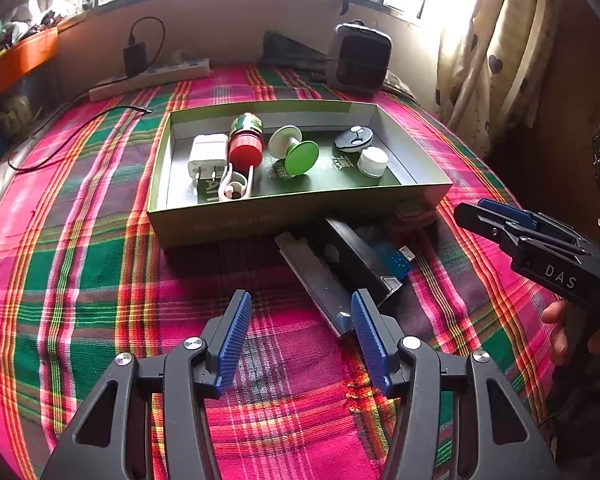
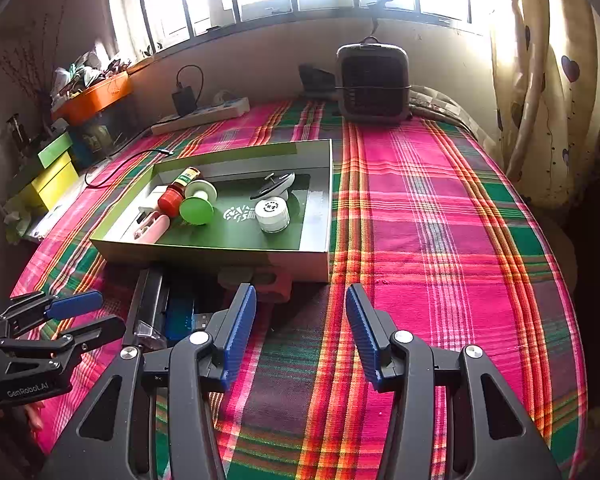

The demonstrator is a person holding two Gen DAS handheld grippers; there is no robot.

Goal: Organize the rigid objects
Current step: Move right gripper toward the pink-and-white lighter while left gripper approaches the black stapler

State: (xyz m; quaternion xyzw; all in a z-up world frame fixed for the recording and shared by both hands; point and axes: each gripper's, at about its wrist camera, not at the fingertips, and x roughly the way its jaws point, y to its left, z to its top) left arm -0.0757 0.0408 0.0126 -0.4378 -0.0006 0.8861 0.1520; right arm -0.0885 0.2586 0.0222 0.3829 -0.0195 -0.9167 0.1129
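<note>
Both grippers' fingers spread, empty; black bar [image 1: 356, 256], blue USB stick [image 1: 394, 260] crowd box [image 1: 300, 210] front.

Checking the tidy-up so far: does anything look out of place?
Yes. A black bar-shaped device, a blue USB stick and a pink item lie heaped on the cloth against the green box, outside it, while the other small things are inside.

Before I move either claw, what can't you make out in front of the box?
- Pink object against the box front wall: in shadow in both views, shape unclear.
- Blue USB device: partly hidden behind the black case in the left wrist view; the right claw's finger covers its plug in the right wrist view.
- Grey bar: near end behind the left claw's finger.
</note>
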